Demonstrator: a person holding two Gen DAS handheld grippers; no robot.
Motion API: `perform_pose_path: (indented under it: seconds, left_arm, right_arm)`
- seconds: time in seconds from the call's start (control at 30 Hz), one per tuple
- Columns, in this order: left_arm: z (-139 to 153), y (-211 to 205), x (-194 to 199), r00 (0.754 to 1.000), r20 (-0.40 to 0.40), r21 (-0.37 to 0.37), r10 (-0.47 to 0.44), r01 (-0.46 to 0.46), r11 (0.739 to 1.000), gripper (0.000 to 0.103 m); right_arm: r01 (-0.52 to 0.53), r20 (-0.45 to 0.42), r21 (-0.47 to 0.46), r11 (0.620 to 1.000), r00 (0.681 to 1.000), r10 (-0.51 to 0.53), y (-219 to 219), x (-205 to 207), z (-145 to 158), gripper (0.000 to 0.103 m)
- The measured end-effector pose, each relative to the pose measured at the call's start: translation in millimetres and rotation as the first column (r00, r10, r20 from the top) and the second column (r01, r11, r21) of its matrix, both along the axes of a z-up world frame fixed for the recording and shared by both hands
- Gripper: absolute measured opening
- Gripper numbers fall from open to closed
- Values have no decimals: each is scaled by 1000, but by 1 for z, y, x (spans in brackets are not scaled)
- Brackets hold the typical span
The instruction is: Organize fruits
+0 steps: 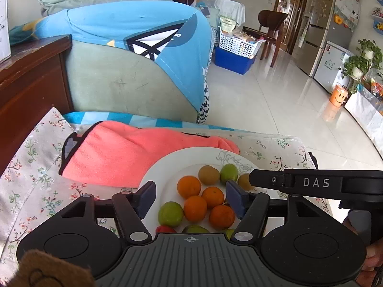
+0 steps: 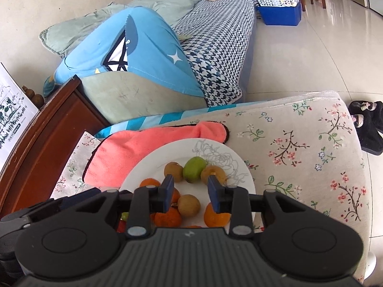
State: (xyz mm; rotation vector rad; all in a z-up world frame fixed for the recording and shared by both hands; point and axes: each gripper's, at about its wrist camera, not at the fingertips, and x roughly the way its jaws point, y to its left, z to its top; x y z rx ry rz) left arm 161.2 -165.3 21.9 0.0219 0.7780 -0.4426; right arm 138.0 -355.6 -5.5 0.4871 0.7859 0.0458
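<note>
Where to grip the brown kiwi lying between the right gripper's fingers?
Take the kiwi across its short middle, coming straight down. It lies apart from the back row on the plate, but oranges crowd its near sides, so the open right gripper probably needs care.

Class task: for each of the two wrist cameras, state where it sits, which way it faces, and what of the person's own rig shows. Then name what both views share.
Left wrist: sits behind the open left gripper, looking forward and down at the white plate of fruit; the right gripper's black body crosses the right edge, fingers of a hand below it.
Right wrist: sits behind the open right gripper, looking more steeply down at the plate.
Shared: plate, pink towel, floral cloth, blue cushion.
</note>
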Motion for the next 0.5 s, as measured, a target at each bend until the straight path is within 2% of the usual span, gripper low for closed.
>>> perform_pose_path:
  seconds: [0.07,0.13,0.27,0.5]
  left_arm:
    - [1,2,0,1000,-14,-4,11,-11,1000,78]
    - [2,2,0,999,-23,3,25,-25,1000,84]
    - [4,3,-4,999,-31,17,28,-28,999,88]
    - [10,8,-15,999,-39,44,35,-33,998,93]
  right_arm:
    - [2,3,-1,1000,1000,-2,0,-1,2,39]
    - [8,6,0,1000,1000,-8,1,-3,5,41]
    - [18,13,3,1000,1000,-18,3,-8,12,47]
    - [27,9,-61,998,1000,-27,11,-21,25,62]
